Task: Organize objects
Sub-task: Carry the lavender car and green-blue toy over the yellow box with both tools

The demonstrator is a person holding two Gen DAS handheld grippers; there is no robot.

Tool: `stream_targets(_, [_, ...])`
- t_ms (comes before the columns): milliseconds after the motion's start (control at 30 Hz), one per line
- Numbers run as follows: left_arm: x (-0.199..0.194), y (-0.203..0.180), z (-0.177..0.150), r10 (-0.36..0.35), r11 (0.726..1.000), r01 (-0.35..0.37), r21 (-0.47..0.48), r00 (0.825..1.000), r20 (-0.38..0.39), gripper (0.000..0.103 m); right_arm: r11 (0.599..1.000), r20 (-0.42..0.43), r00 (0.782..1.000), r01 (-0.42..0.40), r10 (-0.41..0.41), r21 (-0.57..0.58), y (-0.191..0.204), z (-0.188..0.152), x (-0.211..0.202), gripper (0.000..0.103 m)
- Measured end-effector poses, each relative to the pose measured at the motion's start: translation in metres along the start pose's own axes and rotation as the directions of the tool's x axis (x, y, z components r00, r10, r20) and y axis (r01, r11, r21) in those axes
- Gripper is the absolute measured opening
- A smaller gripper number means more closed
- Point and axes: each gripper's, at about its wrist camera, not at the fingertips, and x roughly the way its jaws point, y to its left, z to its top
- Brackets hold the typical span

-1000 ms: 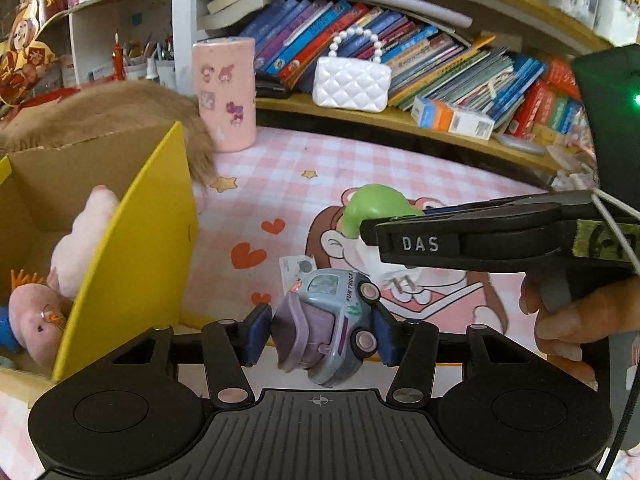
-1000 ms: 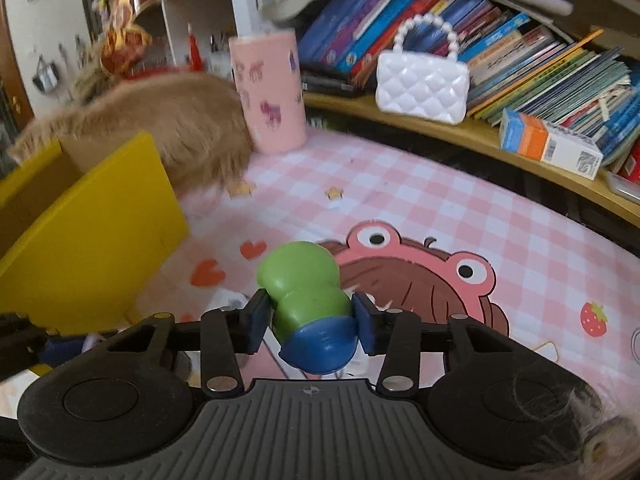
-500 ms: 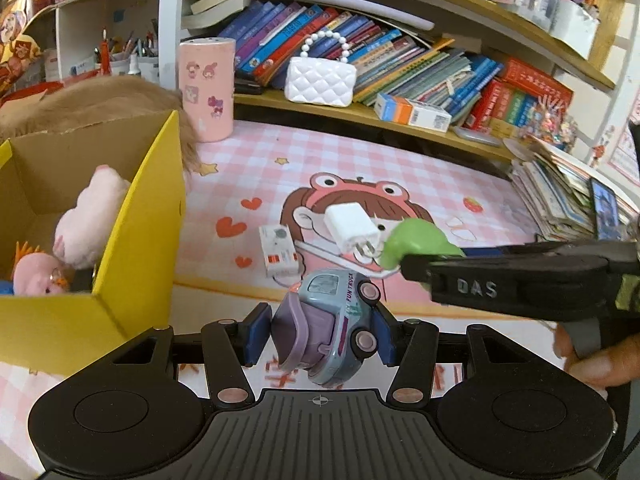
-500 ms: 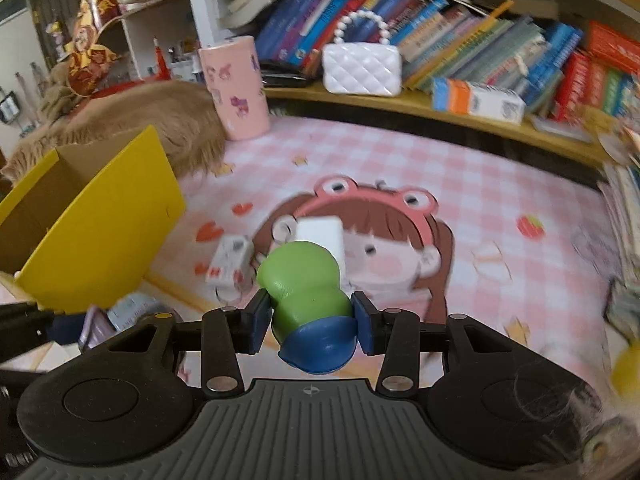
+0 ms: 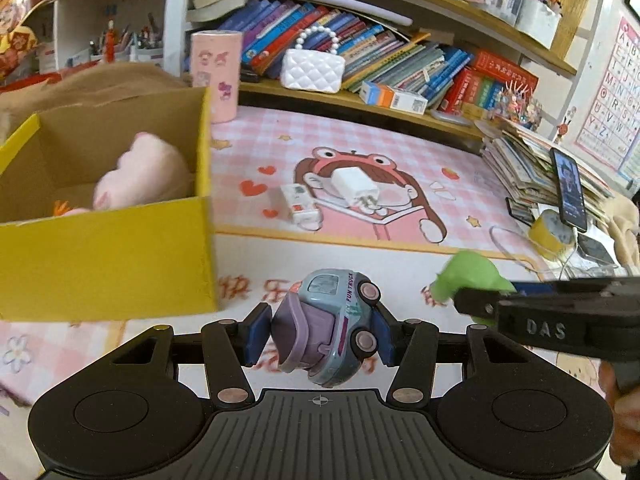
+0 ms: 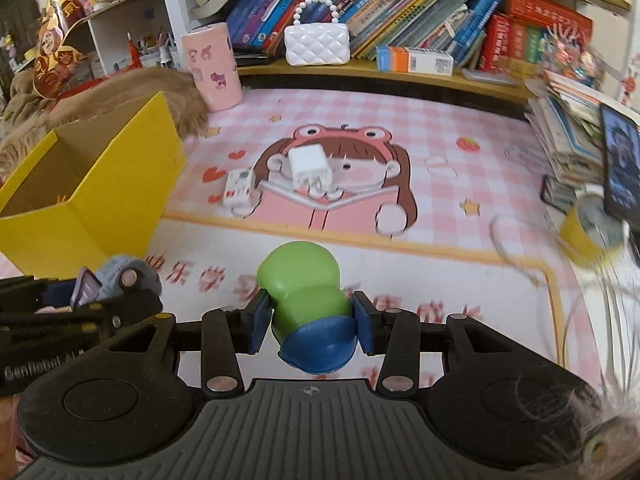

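Observation:
My left gripper (image 5: 320, 330) is shut on a blue and purple toy truck (image 5: 326, 320), held above the mat just right of the yellow cardboard box (image 5: 104, 256). The box holds a pink plush (image 5: 140, 178). My right gripper (image 6: 308, 322) is shut on a green and blue toy figure (image 6: 308, 308); it shows at the right of the left wrist view (image 5: 468, 276). A white charger (image 6: 308, 166) and a small white adapter (image 6: 240, 186) lie on the pink mat (image 6: 440, 136). The box also shows in the right wrist view (image 6: 88, 196).
A pink cup (image 6: 210, 70), a white quilted purse (image 6: 318, 46) and rows of books stand on the shelf behind. A stack of books with a phone (image 6: 618, 164) and a yellow tape roll (image 6: 588, 232) sit at the right. A brown furry thing (image 6: 132, 96) lies behind the box.
Both grippers have pulled back and up from the mat, each still holding its toy. The box, charger and adapter now look farther away.

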Motion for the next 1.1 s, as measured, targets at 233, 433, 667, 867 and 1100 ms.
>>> stream_targets(233, [-0.036, 0.041, -0.024, -0.001, 1.000, 0.001, -0.015, 1.000, 0.000, 0.052, 1.000, -0.021, 1.000, 0.001, -0.001, -0.017, 0.053, -0.031, -0.019, 0.040])
stream_targets(433, [-0.066, 0.076, -0.049, 0.024, 0.999, -0.024, -0.038, 1.000, -0.011, 0.052, 0.997, -0.054, 0.998, -0.044, 0.040, -0.069, 0.105, -0.058, -0.028, 0.040])
stream_targets(667, [-0.097, 0.115, -0.072, 0.066, 0.995, -0.066, -0.075, 0.998, -0.006, 0.052, 0.990, -0.080, 0.993, -0.092, 0.084, -0.104, 0.154, -0.076, -0.031, 0.040])
stream_targets(867, [-0.120, 0.143, -0.084, 0.105, 0.989, -0.102, -0.105, 0.994, 0.014, 0.052, 0.984, -0.069, 0.991, -0.121, 0.113, -0.134, 0.188, -0.083, -0.033, 0.040])
stream_targets(1100, [-0.140, 0.164, -0.086, 0.108, 0.984, -0.098, -0.148, 0.992, 0.060, 0.052, 0.973, -0.041, 0.990, -0.141, 0.135, -0.181, 0.213, -0.081, -0.037, 0.040])
